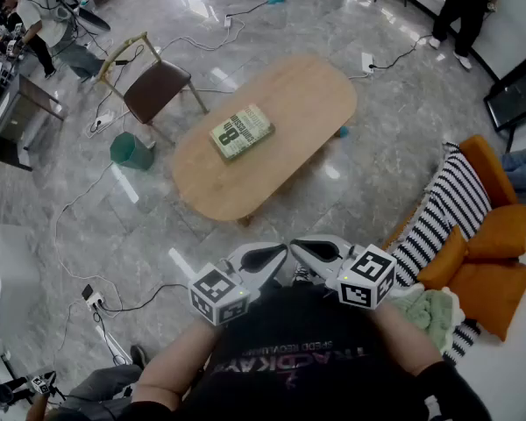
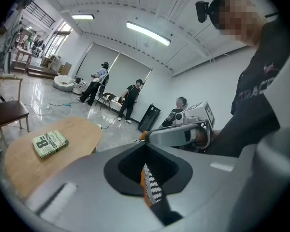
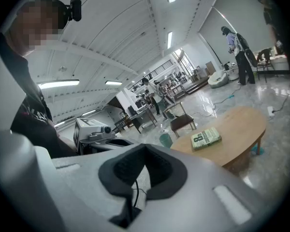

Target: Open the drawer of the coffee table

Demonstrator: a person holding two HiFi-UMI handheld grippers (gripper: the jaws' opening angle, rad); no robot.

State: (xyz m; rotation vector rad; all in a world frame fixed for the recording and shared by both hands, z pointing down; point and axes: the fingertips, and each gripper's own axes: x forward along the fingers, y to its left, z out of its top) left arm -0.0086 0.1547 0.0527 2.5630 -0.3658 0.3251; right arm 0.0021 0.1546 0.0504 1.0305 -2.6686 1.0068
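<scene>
**Step in hand:** Approach, not yet begun. Nothing has been touched.

**Task's thing:** The oval wooden table (image 1: 289, 103) stands in the middle of the floor, well apart from both grippers. A book (image 1: 242, 131) lies on its top, toward the end nearest a chair (image 1: 155, 86) just beyond the table. No drawer front or handle shows in any view. Only the top and part of a leg can be made out, so I cannot tell which side carries the drawer.

**Grippers:** The left gripper (image 1: 276, 254) and right gripper (image 1: 305, 249) are held on the near side of the table, close against the person's chest, with their tips almost meeting. The fingers of both are pressed together with nothing held. Only background shows through the notch of each.

**Surroundings:** A sofa (image 1: 486, 235) with orange cushions lies to the right of the table.

**Next move, as judged:** Close the gap to the table and drop low enough to find the drawer front under the top. Then spread one gripper's fingers, set them on the handle or lip, and pull straight out. The book seems unlikely to interfere.
</scene>
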